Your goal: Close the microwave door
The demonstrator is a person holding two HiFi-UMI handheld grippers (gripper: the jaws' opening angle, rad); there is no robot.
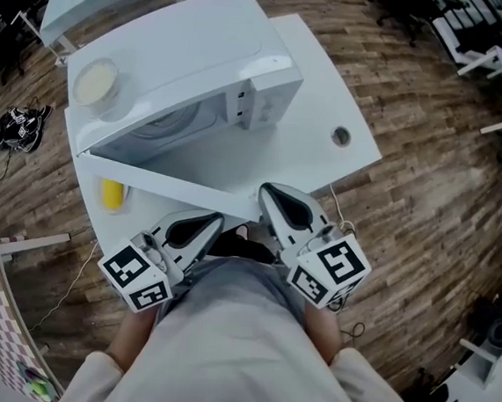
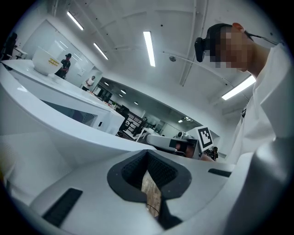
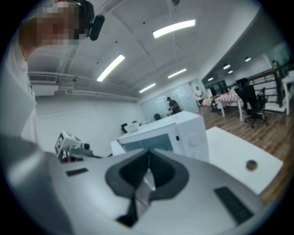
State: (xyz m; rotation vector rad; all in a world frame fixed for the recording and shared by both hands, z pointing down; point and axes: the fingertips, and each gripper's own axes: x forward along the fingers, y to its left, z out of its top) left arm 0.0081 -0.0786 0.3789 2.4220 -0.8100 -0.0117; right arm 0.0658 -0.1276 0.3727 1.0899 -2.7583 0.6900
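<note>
A white microwave (image 1: 193,66) stands on a white table (image 1: 332,97) with its door (image 1: 173,182) swung open toward me; the cavity shows behind it. In the right gripper view the microwave (image 3: 177,133) lies ahead. Both grippers are low, close to my body. My left gripper (image 1: 216,220) is shut, its tips just below the door's lower edge. My right gripper (image 1: 268,192) is shut too, with its tips beside the door's free end. Neither gripper (image 2: 147,154) (image 3: 148,155) holds anything. The left gripper view looks up past the door's underside (image 2: 69,124).
A white bowl (image 1: 95,83) sits on the microwave's top. A yellow object (image 1: 112,194) lies on the table under the door. A round cable hole (image 1: 340,136) marks the table's right part. Office chairs (image 1: 411,8) and a black cable bundle (image 1: 15,126) are on the wooden floor.
</note>
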